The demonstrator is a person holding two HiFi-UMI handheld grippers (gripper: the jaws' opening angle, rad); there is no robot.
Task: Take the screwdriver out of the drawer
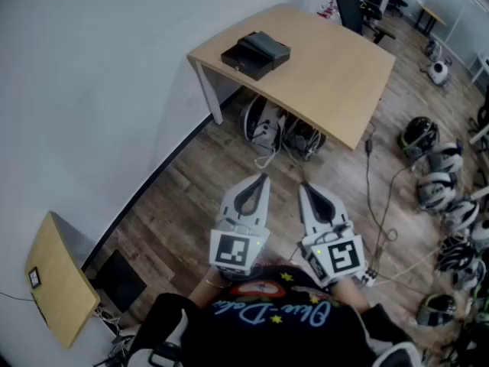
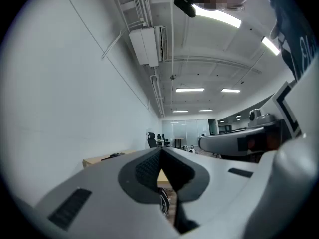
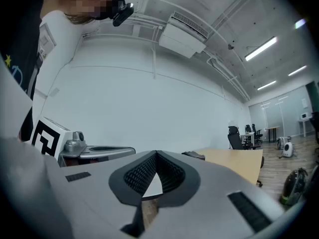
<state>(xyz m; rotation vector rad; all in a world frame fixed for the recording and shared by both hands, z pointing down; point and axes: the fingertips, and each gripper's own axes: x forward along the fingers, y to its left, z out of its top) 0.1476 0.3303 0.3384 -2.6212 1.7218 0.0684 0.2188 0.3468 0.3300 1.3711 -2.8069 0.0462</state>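
Note:
No screwdriver shows in any view. A black drawer box sits on the light wooden table by the white wall, well ahead of me; it also shows small and far as the box and the box. I cannot tell whether it is open. Both grippers are held level close to the person's chest, above the wooden floor and far short of the table. The left gripper has its jaws together with nothing between them. The right gripper beside it is also shut and empty.
Black-and-white machines stand under the table. Several helmets lie on the floor at the right, with cables running between. A small wooden board leans at the lower left wall. Office chairs stand at the far end.

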